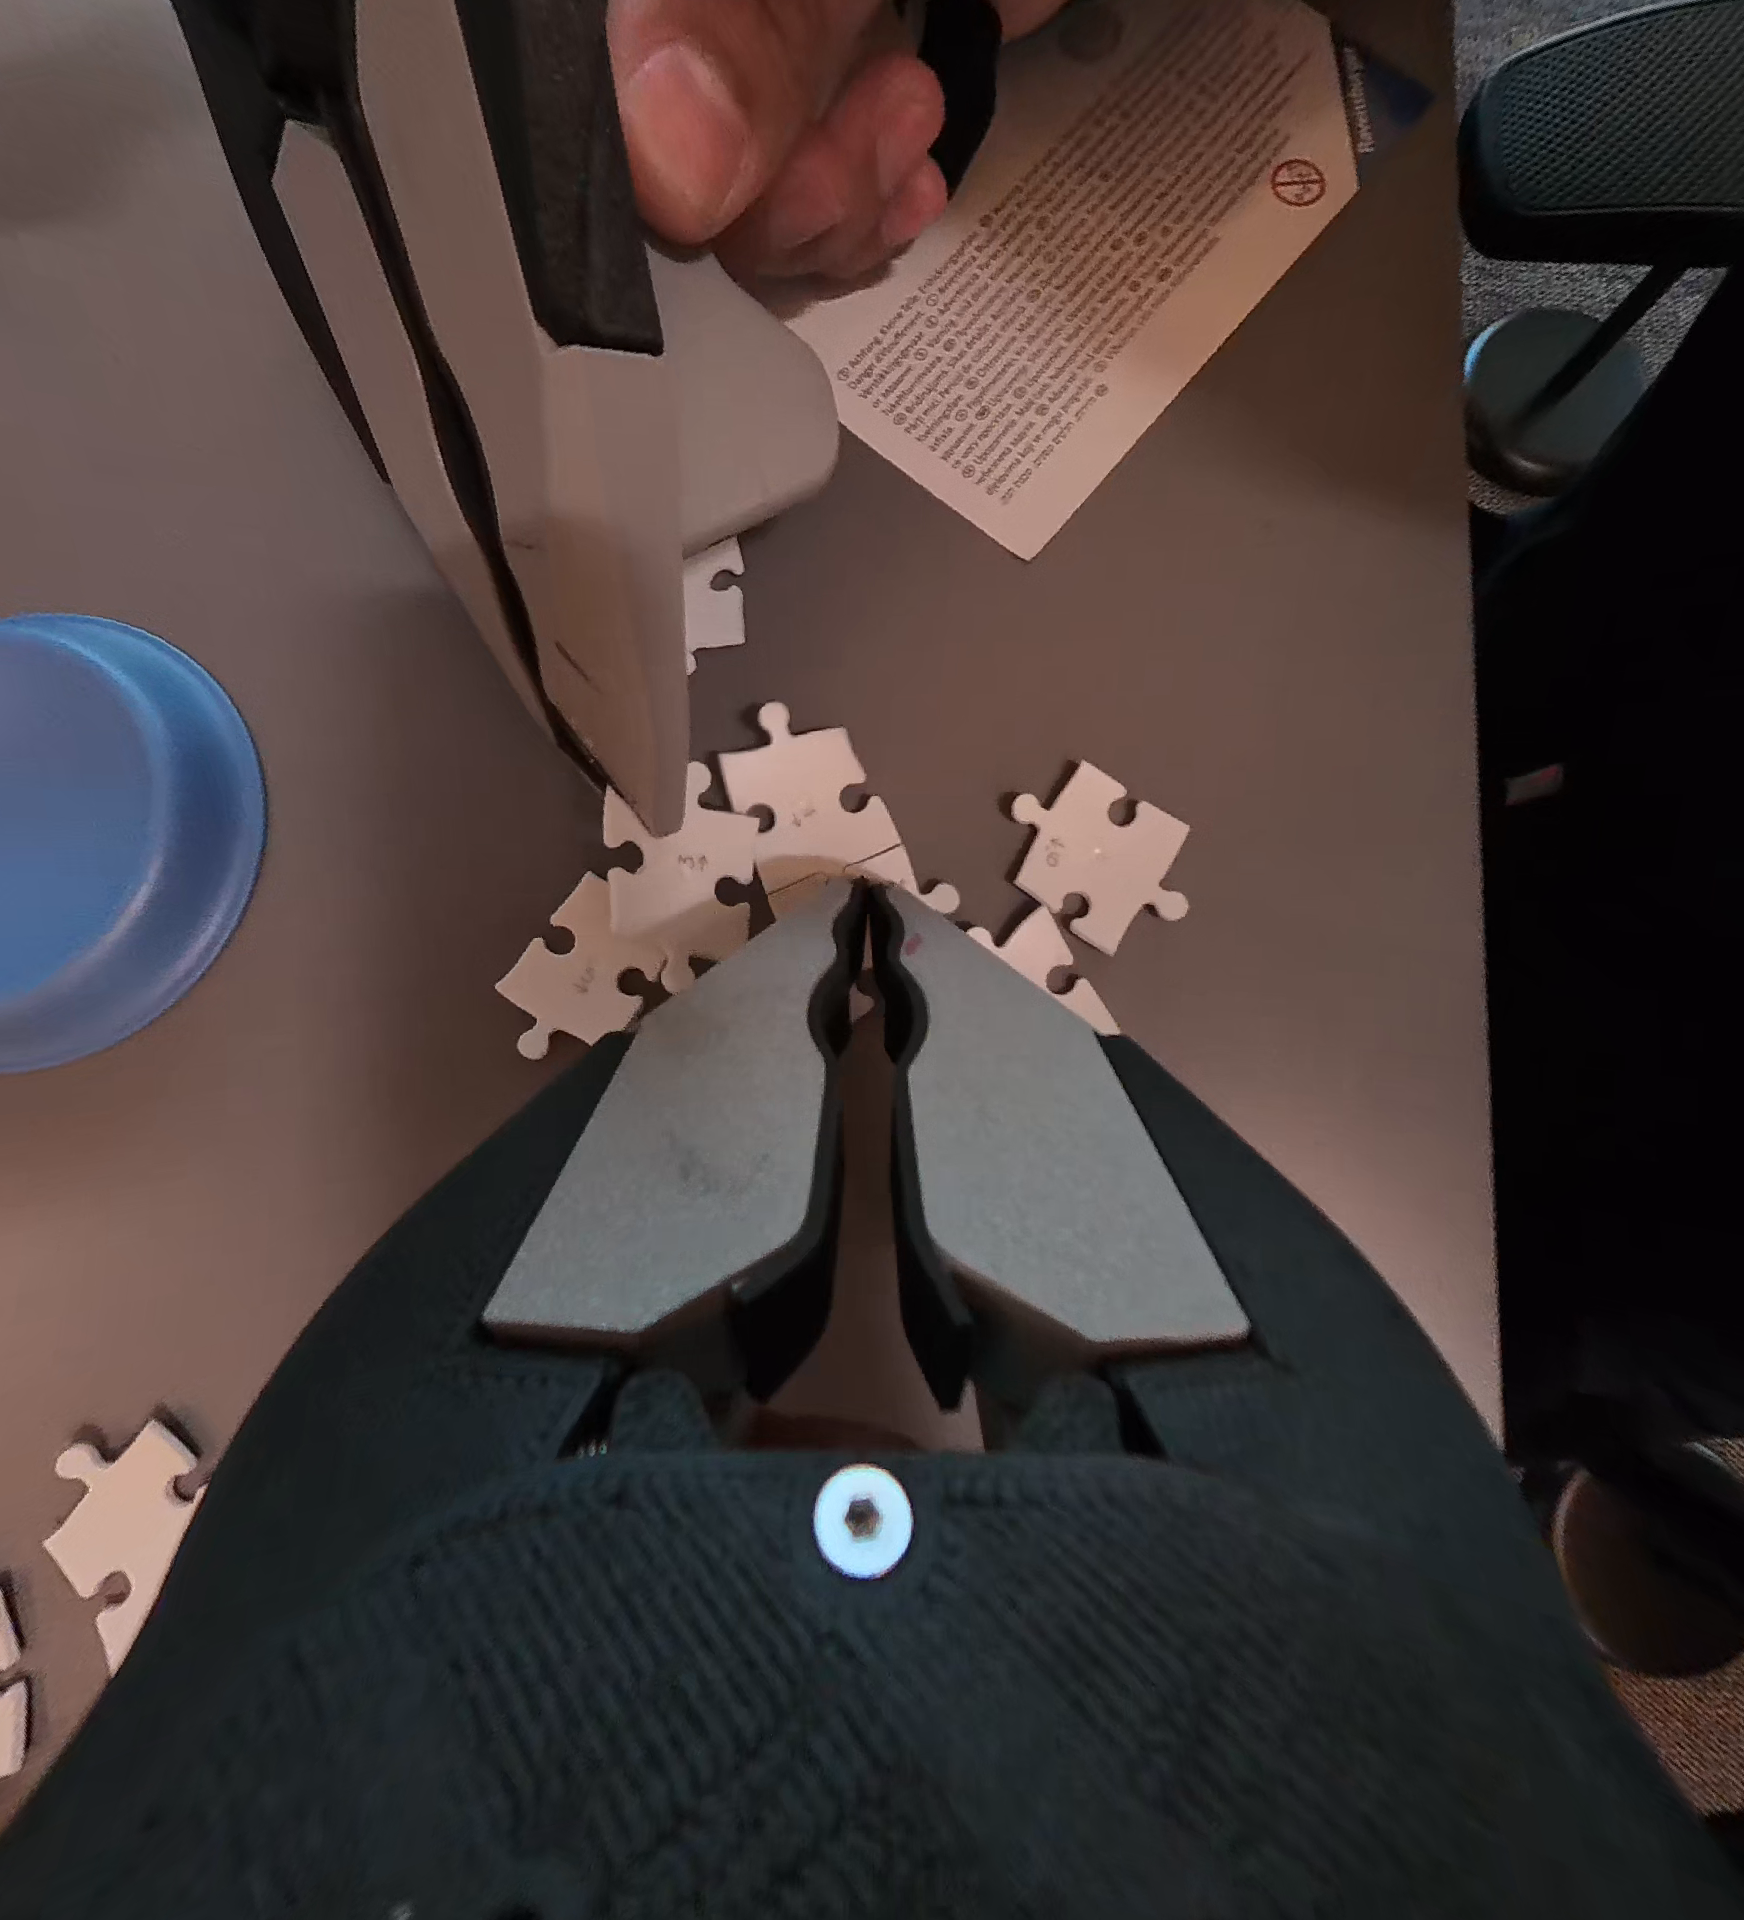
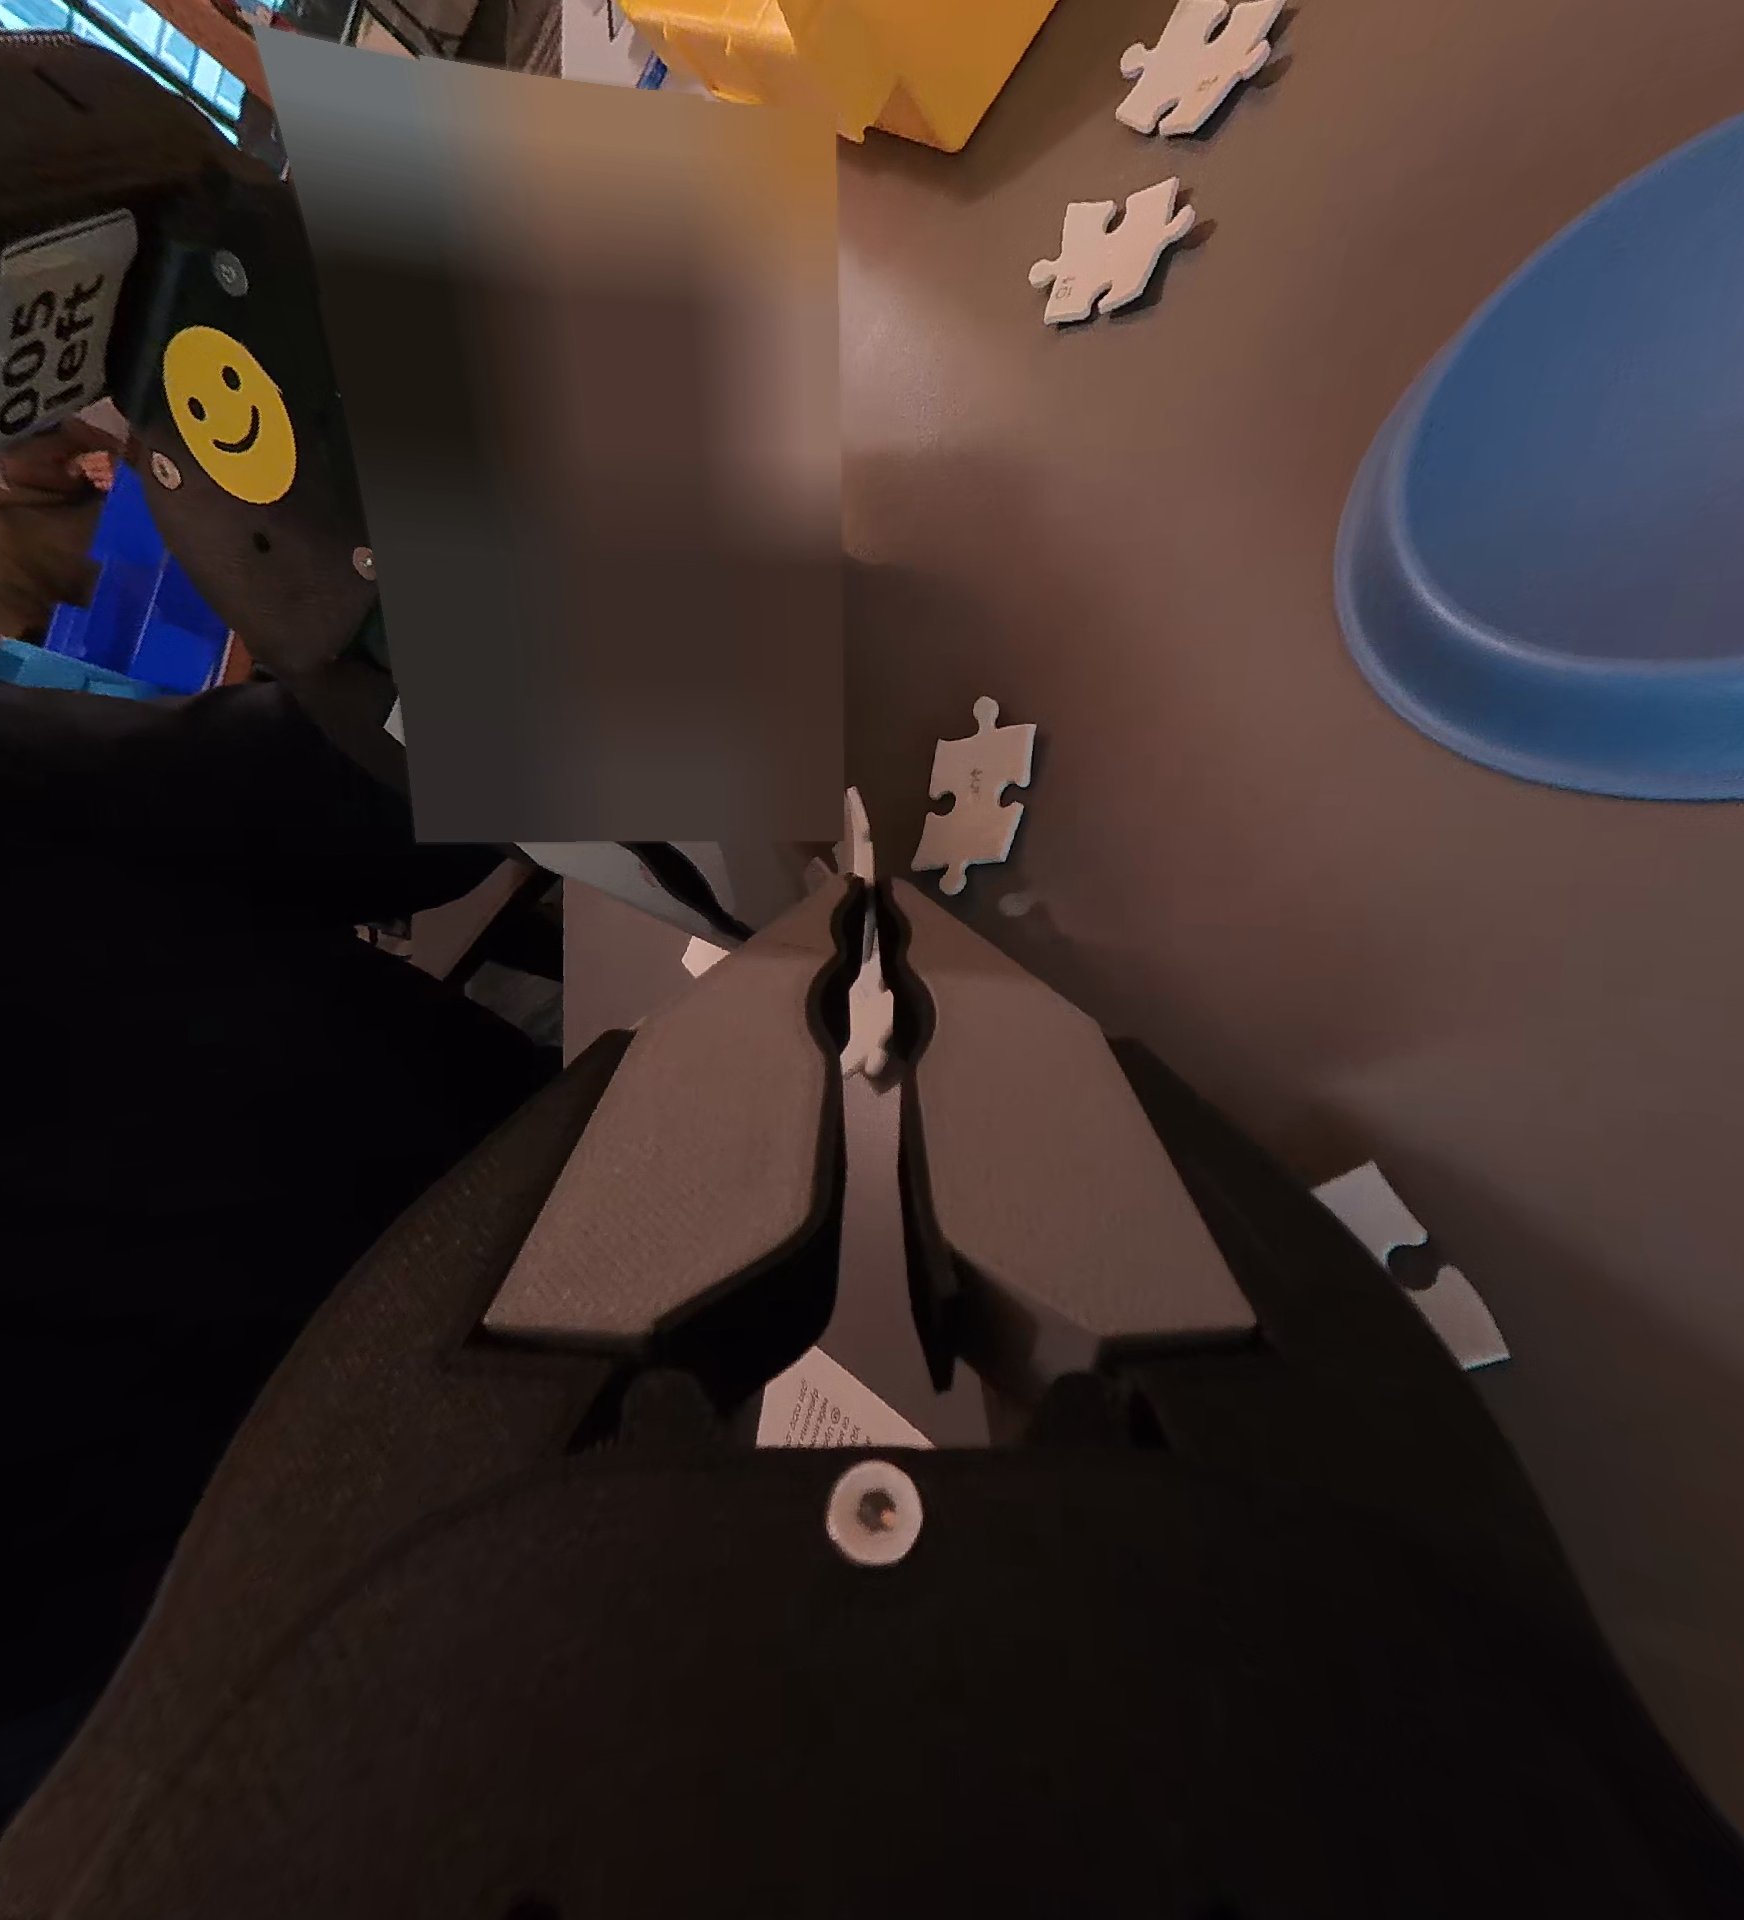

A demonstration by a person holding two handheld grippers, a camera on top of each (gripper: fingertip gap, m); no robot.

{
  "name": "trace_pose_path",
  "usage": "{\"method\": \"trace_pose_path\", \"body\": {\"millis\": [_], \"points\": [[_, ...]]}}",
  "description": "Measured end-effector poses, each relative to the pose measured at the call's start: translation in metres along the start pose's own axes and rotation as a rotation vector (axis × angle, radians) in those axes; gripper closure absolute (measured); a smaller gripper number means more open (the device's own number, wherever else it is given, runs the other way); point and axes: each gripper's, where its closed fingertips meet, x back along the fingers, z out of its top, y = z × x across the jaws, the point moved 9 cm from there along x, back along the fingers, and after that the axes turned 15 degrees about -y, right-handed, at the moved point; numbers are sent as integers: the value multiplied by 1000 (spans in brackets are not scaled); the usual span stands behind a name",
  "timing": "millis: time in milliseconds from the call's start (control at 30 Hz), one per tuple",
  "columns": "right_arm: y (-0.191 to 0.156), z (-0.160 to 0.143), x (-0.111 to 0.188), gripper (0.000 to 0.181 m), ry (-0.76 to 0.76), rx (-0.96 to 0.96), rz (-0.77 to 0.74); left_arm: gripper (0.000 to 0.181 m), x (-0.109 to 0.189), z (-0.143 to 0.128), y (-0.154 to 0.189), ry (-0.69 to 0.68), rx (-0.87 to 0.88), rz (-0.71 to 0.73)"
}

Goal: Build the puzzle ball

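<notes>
White puzzle pieces (image 1: 795,800) lie clustered on the surface just past the left tool (image 1: 863,894), which is clenched on a joined section's edge, seemingly steadying it, while the right tool (image 2: 870,894) grips a piece (image 2: 863,1003) edgewise for fitting.

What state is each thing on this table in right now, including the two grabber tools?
Left gripper: jaws shut on joined pieces.
Right gripper: jaws shut on a white piece, held on edge.
Blue bowl: upside down.
Loose pieces: flat, blank side up, unjoined.
Printed sheet: flat, unfolded.
</notes>
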Motion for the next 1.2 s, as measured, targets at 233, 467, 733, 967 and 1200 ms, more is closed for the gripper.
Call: {"method": "trace_pose_path", "body": {"millis": [233,467,733,967,1200], "points": [[1,1,0,181,-6,-4,-2,181,1,-1,-1,-12,-39,78],[1,3,-1,181,-19,14,8,181,0,-3,2,-1,-158,147],[3,6,2,181,-6,20,4,181,-1,-7,3,64,-300,171],[3,9,-3,181,-31,31,2,181,-2,-15,-1,153,-433,144],[4,3,-2,181,-61,20,-12,181,2,-20,-4,120,-403,191]]}}
